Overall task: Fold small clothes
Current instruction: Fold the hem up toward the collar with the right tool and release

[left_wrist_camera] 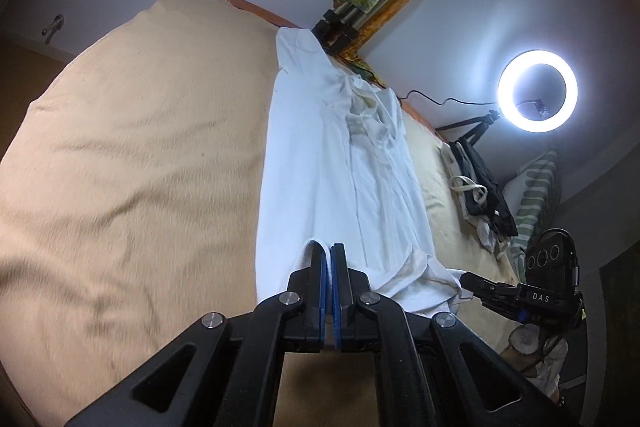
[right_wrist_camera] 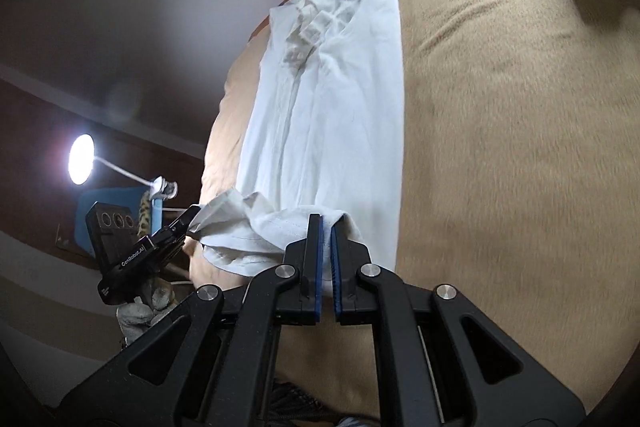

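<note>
Beige blanket [left_wrist_camera: 132, 155] under white garment [left_wrist_camera: 320, 167]; ring light [left_wrist_camera: 537, 91], perhaps bags [left_wrist_camera: 480, 183] nearby.

Dim, fisheye-warped; ring light [left_wrist_camera: 537, 91] glares, blanket [left_wrist_camera: 120, 167] motion-blurred.

Setting: home bedroom. Bed [left_wrist_camera: 120, 155] under beige blanket, wooden frame edge along the far side. Striped pillow [left_wrist_camera: 538, 187] at right. Dark clothes [left_wrist_camera: 480, 179] heaped on the bed's right edge. Plain white walls. Lit ring light [left_wrist_camera: 537, 91] on tripod at right; desk lamp [right_wrist_camera: 81, 159] at left.
</note>
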Demonstrator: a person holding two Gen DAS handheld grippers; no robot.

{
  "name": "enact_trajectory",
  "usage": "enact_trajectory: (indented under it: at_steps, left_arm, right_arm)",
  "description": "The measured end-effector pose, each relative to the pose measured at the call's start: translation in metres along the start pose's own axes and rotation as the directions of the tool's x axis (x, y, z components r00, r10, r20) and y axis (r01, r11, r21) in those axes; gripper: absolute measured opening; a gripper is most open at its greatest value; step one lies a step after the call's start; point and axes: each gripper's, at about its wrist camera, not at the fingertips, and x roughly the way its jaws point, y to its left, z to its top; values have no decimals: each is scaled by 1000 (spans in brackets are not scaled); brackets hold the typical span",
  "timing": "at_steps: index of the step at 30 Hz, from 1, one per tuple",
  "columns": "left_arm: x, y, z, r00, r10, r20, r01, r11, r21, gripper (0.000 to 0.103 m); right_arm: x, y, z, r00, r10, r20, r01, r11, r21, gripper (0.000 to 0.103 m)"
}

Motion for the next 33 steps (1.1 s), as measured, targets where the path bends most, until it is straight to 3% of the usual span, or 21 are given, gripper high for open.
enact_trajectory:
  at_steps: [9, 10, 12, 14, 16, 18, 22, 28, 33]
  left_arm:
    - [36, 12, 17, 999, 41, -24, -41, 999, -5, 0]
    - [37, 13, 17, 999, 48, -26, -48, 999, -6, 3]
    - [36, 15, 19, 998, 56, -18, -56, 998, -5, 18]
    - [25, 13, 22, 998, 63, 27, -63, 998, 2, 28]
    - [12, 9, 23, 998, 45, 50, -47, 998, 37, 28]
    - [-1, 2, 18, 998, 34, 61, -39, 995, 88, 28]
    - [-7, -7, 4, 1000, 19, 24, -23, 988, 155, 25]
    - [18, -15, -19, 993, 60, -105, -35, 974, 224, 21]
    - [37, -10, -15, 988, 95, -120, -67, 974, 218, 19]
  right_arm:
    - [31, -12, 25, 999, -38, -27, 39, 999, 29, 5]
    - [33, -11, 26, 999, -44, -27, 44, 999, 23, 5]
    - [31, -9, 28, 999, -49, -23, 49, 999, 17, 5]
    - [26, -5, 30, 998, -61, -19, 61, 998, -5, 13]
    - [16, 2, 28, 997, -81, 18, 82, 995, -57, 17]
    - [5, 13, 23, 998, -47, 32, 51, 992, -118, 18]
    - [4, 27, 8, 1000, 2, -16, -5, 976, -217, 18]
    - [36, 35, -9, 990, -67, -127, 24, 950, -313, 17]
    - [53, 34, -1, 984, -113, -137, 60, 937, -344, 17]
